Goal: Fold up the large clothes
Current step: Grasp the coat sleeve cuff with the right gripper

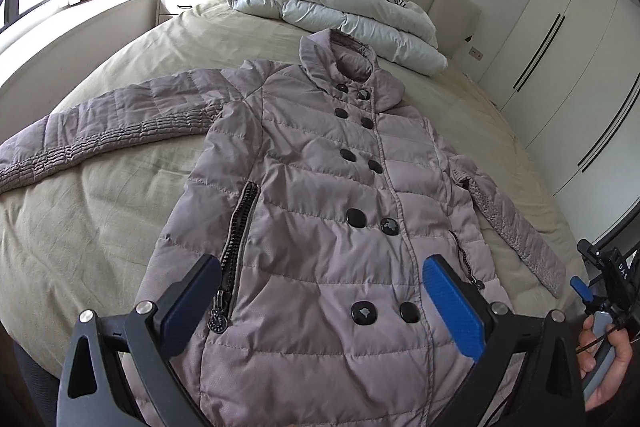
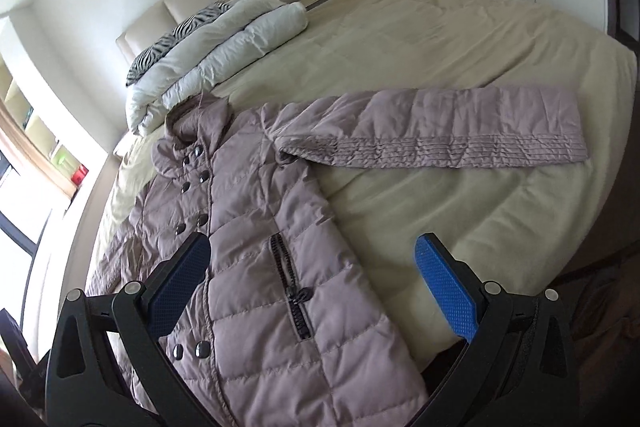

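A mauve quilted coat [image 1: 320, 187] lies face up and buttoned on the bed [image 1: 100, 227], hem at the near edge and collar toward the far headboard, where a folded white duvet [image 1: 340, 15] sits just beyond the collar. In the left wrist view one sleeve [image 1: 100, 123] stretches straight out to the left; the other sleeve [image 1: 516, 227] runs down close beside the body on the right.

The left tongs [image 1: 320, 307] hover spread wide over the lower front, holding nothing. The right tongs [image 2: 312, 287] are likewise spread and empty, over the hem side near the zip pocket [image 2: 292, 287].

The coat looks light but puffy (down-filled, by the look of it), so it will likely spring back and slide on its smooth shell. A thin seam edge or the ribbed cuff should give the firmest bite; the outstretched sleeve's cuff seems the sensible first hold, folded across the chest.
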